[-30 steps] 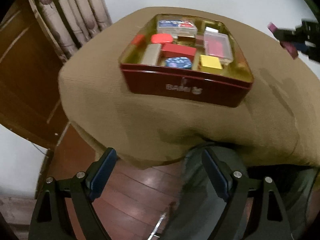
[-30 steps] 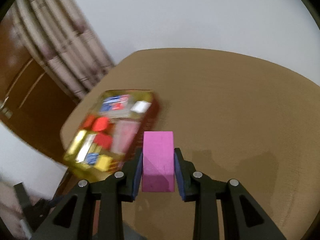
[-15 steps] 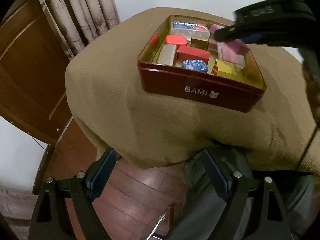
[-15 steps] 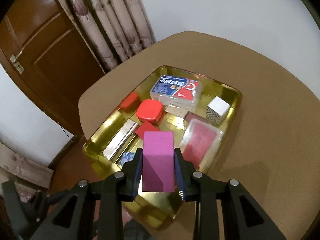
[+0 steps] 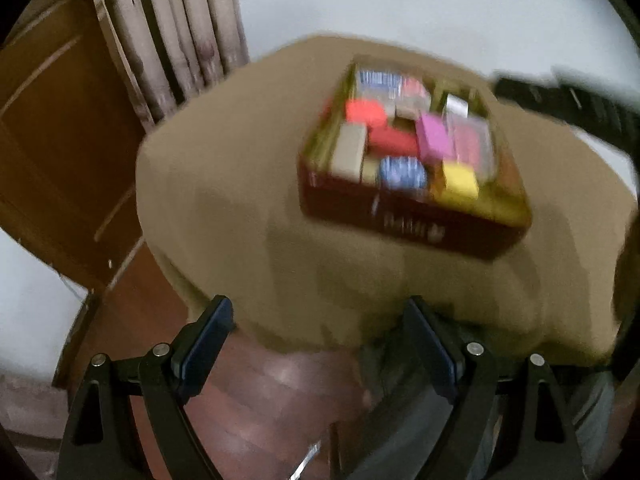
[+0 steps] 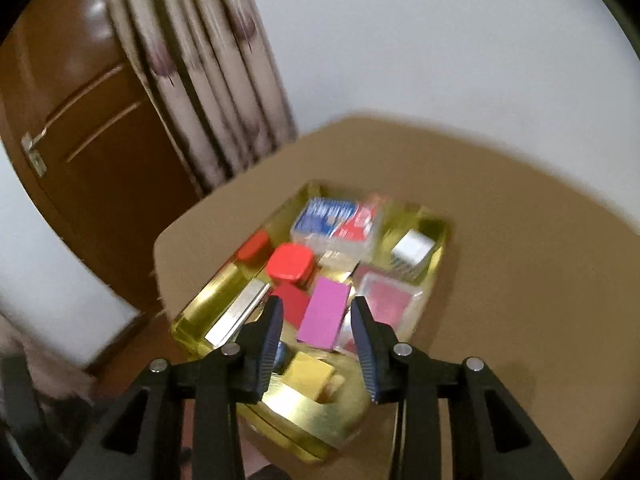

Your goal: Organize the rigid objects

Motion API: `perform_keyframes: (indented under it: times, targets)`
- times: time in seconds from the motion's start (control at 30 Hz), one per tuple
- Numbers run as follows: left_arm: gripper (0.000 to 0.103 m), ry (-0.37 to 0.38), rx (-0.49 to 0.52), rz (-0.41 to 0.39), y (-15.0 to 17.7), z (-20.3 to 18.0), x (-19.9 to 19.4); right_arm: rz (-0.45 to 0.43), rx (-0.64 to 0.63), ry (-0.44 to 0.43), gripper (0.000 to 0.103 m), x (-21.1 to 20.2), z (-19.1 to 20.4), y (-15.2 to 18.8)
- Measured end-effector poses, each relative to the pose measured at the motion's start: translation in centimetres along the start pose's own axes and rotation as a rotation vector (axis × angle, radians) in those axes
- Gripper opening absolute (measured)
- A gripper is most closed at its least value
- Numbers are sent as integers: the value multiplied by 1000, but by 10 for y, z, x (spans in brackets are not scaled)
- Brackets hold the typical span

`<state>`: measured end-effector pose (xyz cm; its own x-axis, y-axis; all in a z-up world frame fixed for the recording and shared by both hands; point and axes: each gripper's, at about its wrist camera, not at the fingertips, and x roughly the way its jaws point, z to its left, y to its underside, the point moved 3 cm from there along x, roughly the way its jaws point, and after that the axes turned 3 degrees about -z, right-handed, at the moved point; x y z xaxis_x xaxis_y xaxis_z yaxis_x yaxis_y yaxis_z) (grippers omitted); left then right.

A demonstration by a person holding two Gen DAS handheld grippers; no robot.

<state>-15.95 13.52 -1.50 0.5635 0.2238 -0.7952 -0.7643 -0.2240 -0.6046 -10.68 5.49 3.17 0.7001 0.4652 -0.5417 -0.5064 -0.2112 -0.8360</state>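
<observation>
A red tin (image 5: 400, 216) with a gold inside (image 6: 304, 412) sits on the tan-covered table (image 6: 520, 280) and holds several small rigid things. A pink block (image 6: 324, 314) (image 5: 434, 138) lies in it among a red rounded box (image 6: 290, 262), a yellow block (image 6: 308, 372) and a clear case (image 6: 388, 300). My right gripper (image 6: 318, 320) hovers over the tin with its jaws opening. The pink block lies between them with a gap at each pad. My left gripper (image 5: 316, 340) stands open and empty at the table's near edge, short of the tin.
A blue and red card box (image 6: 336, 220), a white cube (image 6: 412, 250) and a silver bar (image 6: 240, 316) also lie in the tin. A brown door (image 6: 100, 140) and a curtain (image 6: 208, 80) stand behind the table. Wooden floor (image 5: 260, 400) shows below its edge.
The right gripper carried the pink block over the tin, then its jaws spread and the block now lies among the other things. The left gripper stayed open and shifted a little.
</observation>
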Motion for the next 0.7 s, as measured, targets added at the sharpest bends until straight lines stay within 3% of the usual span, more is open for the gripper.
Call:
perform_keyframes:
  times: [0.03, 0.13, 0.3, 0.43, 0.7]
  targets:
    - [84, -2, 9, -45, -5, 1, -7, -53, -19, 40, 38, -13, 5, 5]
    - [85, -20, 68, -192, -17, 2, -24, -182, -50, 135, 63, -41, 24, 18]
    - [86, -24, 176, -307, -29, -7, -33, -284, -18, 296, 65, -59, 41, 26]
    - [86, 12, 169, -341, -40, -2, -29, -340, 35, 340, 77, -73, 41, 30]
    - [86, 71, 156, -349, -44, -2, -29, -345, 77, 382, 77, -80, 40, 31]
